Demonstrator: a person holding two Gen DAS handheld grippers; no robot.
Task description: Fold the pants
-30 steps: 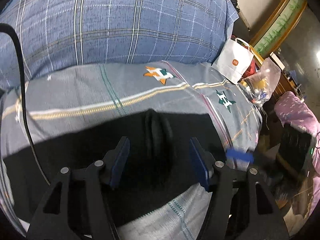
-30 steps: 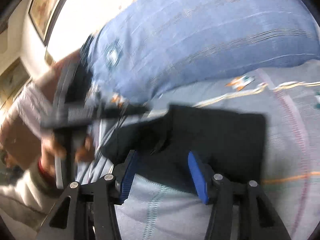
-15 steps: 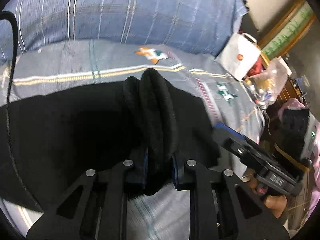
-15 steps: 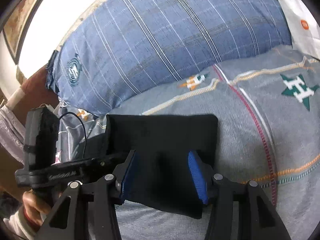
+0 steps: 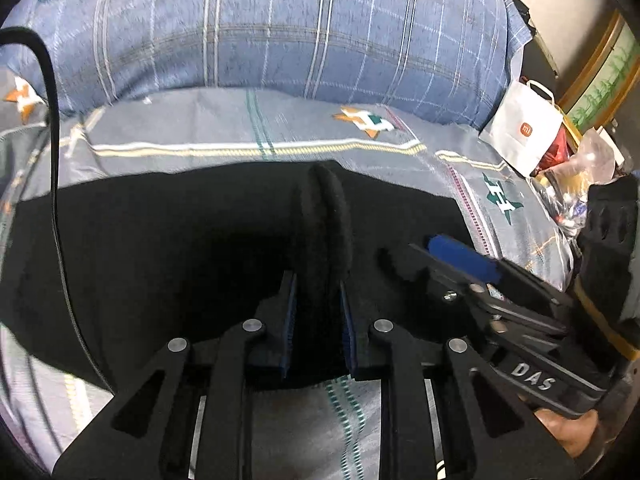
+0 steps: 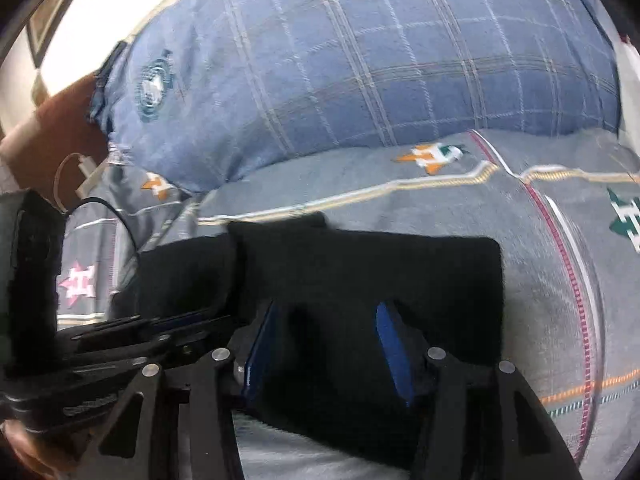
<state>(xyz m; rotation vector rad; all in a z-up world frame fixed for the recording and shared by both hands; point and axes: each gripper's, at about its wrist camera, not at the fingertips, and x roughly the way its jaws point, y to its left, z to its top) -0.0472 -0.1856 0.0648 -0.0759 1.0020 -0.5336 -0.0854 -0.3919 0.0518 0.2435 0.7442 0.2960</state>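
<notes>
2 tools | left tool (image 5: 317,320) pinches pants (image 5: 160,248) edge | right tool (image 6: 326,344) spread

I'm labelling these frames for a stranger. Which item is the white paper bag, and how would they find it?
Start at the big blue plaid pillow at the head of the grey patterned bedsheet. Follow its right end down to the bed's edge: the white paper carrier bag stands there. Its small orange square logo and loop handles set it apart from the clear plastic bags beside it.

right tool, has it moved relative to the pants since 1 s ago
Yes. The right tool has come forward over the black pants, whose near edge now lies between its open fingers, and the blue plaid pillow looms closer.
</notes>
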